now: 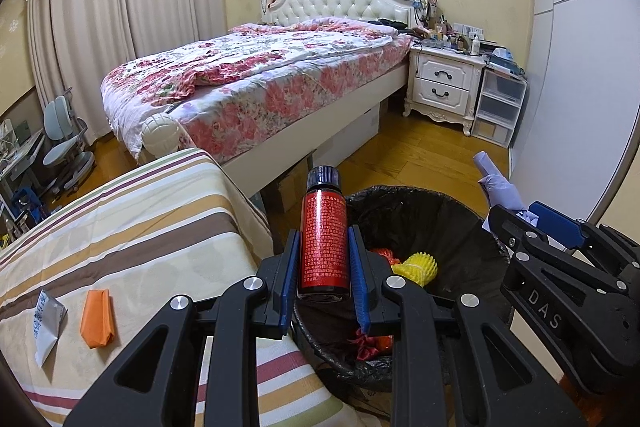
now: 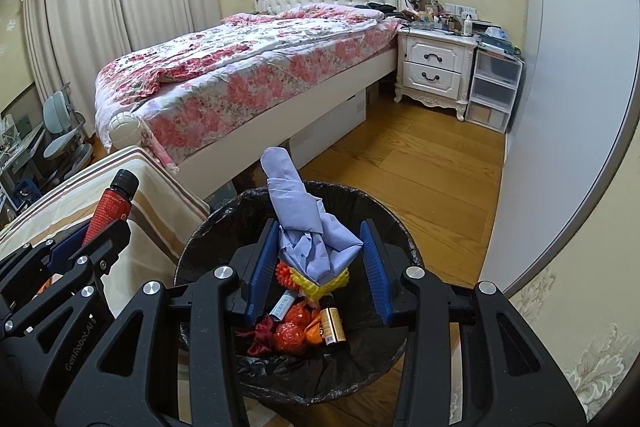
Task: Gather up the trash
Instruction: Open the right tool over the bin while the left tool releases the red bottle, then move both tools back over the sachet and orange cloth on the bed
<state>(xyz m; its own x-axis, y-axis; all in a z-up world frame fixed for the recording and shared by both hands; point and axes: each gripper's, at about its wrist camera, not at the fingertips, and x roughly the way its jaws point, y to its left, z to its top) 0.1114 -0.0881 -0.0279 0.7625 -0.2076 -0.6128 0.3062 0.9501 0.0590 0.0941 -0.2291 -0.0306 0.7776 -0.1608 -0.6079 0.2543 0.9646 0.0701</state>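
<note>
My left gripper (image 1: 323,251) is shut on a small red-labelled bottle (image 1: 323,239) with a dark cap, held upright at the left rim of the black-lined trash bin (image 1: 472,223). The bottle also shows in the right wrist view (image 2: 110,209). My right gripper (image 2: 318,247) holds a crumpled pale blue tissue (image 2: 304,219) between its blue pads, directly above the bin (image 2: 224,223). The tissue's left side touches the left pad; a gap shows by the right pad. The bin holds yellow, orange and red wrappers (image 2: 296,331) and a small brown bottle (image 2: 332,325).
A striped cloth-covered surface (image 1: 152,227) left of the bin carries an orange packet (image 1: 97,317) and a white wrapper (image 1: 47,323). A floral bed (image 1: 256,83), a white nightstand (image 1: 444,83), plastic drawers (image 1: 500,103) and a white wardrobe wall (image 1: 576,107) stand beyond on wooden floor.
</note>
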